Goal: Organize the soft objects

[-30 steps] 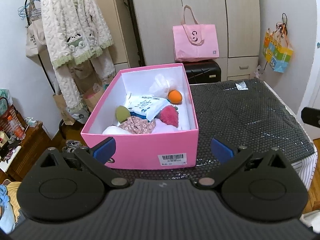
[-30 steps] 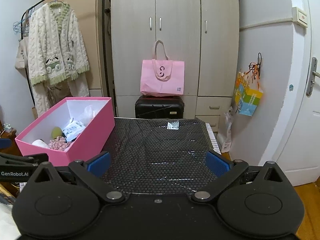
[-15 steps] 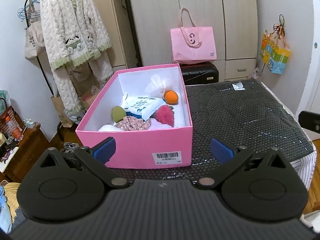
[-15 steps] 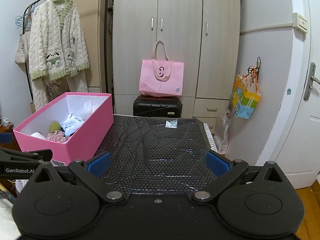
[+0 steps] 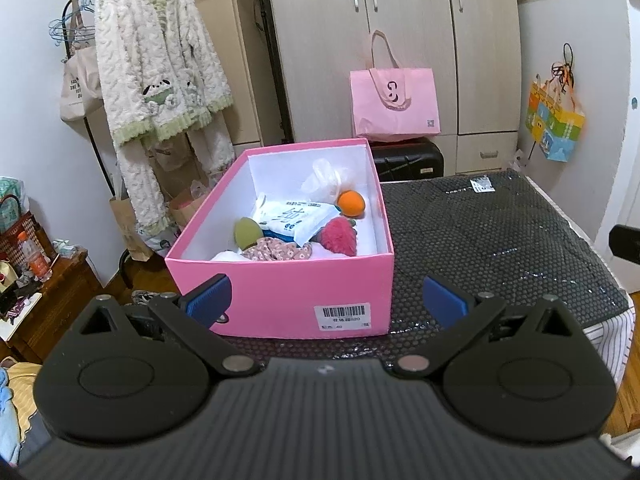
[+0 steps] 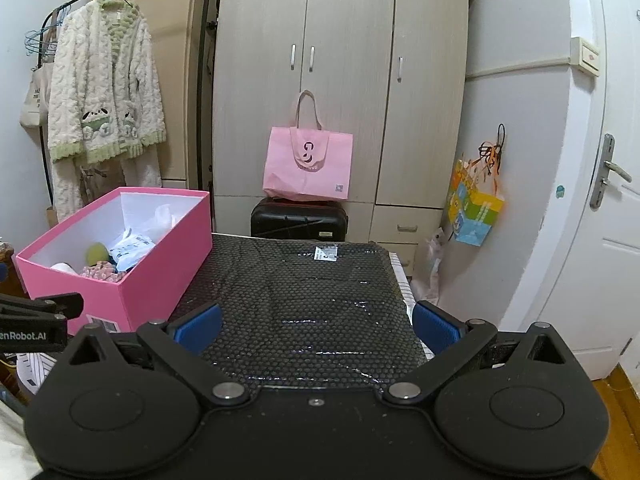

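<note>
A pink cardboard box [image 5: 280,292] [image 6: 160,280] stands on the left part of a black bubble-wrap mat [image 5: 500,240] [image 6: 304,300]. Inside it lie an orange ball [image 5: 351,203], a red fuzzy toy [image 5: 339,236], a green egg-shaped sponge [image 5: 248,233] [image 6: 97,253], a white wipes packet [image 5: 294,216] [image 6: 132,249], a floral cloth [image 5: 276,250] and a clear plastic bag [image 5: 322,178]. My left gripper [image 5: 326,304] is open in front of the box's near wall, holding nothing. My right gripper [image 6: 316,326] is open and empty over the bare mat, to the right of the box.
A wardrobe [image 6: 340,80] stands behind, with a pink tote bag [image 6: 308,164] on a black suitcase [image 6: 298,220]. A fluffy robe [image 5: 156,80] hangs on a rack at left. A white door [image 6: 592,220] and a colourful hanging bag [image 6: 474,208] are at right.
Both grippers have pulled back and risen slightly, so the box looks smaller and farther away. Their jaws stay open. The things in the box have not moved.
</note>
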The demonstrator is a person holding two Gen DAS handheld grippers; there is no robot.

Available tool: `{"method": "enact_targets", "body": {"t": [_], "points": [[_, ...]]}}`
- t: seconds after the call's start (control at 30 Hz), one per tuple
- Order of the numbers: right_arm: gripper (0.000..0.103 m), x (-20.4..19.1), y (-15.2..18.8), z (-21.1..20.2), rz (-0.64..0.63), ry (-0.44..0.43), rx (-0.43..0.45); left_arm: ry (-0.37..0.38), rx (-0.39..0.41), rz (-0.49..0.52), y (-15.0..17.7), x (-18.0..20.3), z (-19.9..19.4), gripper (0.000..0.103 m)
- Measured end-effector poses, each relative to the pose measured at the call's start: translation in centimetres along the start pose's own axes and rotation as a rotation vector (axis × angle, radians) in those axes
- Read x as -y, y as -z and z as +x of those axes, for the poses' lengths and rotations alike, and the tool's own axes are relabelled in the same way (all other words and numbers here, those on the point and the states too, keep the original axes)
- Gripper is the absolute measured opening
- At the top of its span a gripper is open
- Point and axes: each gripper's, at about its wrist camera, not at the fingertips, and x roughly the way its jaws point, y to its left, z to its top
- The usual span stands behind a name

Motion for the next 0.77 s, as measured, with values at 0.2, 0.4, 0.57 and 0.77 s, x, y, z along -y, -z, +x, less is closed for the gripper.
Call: {"method": "enact_targets", "body": {"t": [0.2, 0.4, 0.57, 0.77], "points": [[0.103, 0.11, 0.1, -0.15, -0.01, 0.004, 0.016, -0.002, 0.018, -0.002, 0.01, 0.01, -0.32, 0.103], [0.103, 0.49, 0.11, 0.07, -0.004, 0.009, 0.016, 0.007, 0.017, 0.002, 0.19, 0.22, -0.36, 0.103], [0.103, 0.43, 0.26, 0.21, 0.002, 0.012, 0.012, -0.004, 0.02, -0.002, 0.18, 0.33, -0.36, 0.103], [0.103, 0.57, 0.26, 0.46, 0.006, 0.011, 0.008, -0.006, 0.014, 0.0, 0.14, 0.54, -0.38, 0.103]]}}
